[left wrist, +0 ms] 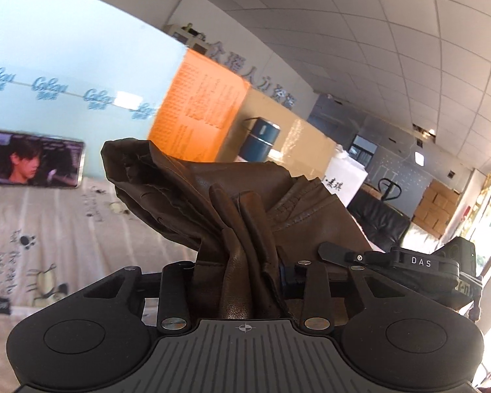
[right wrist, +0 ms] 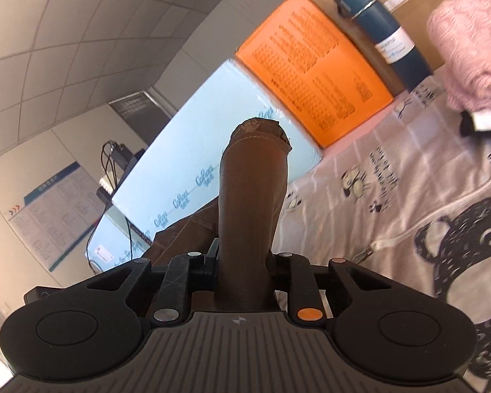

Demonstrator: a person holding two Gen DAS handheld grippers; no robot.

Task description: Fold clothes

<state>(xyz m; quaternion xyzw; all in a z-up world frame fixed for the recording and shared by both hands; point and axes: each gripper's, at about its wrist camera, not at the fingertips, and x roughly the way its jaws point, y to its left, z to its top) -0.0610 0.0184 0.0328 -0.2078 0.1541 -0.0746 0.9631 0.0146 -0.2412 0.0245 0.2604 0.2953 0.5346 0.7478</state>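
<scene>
Left wrist view: the left gripper point(left wrist: 237, 271) pinches a bunched fold of the brown garment point(left wrist: 193, 183) at centre frame, above the printed sheet point(left wrist: 65, 229). Right wrist view: the right gripper point(right wrist: 244, 262) pinches another brown fold, centre frame.

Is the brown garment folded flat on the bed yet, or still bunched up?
Still bunched: the brown garment stands crumpled in the left gripper and right gripper, off the bedsheet.
</scene>
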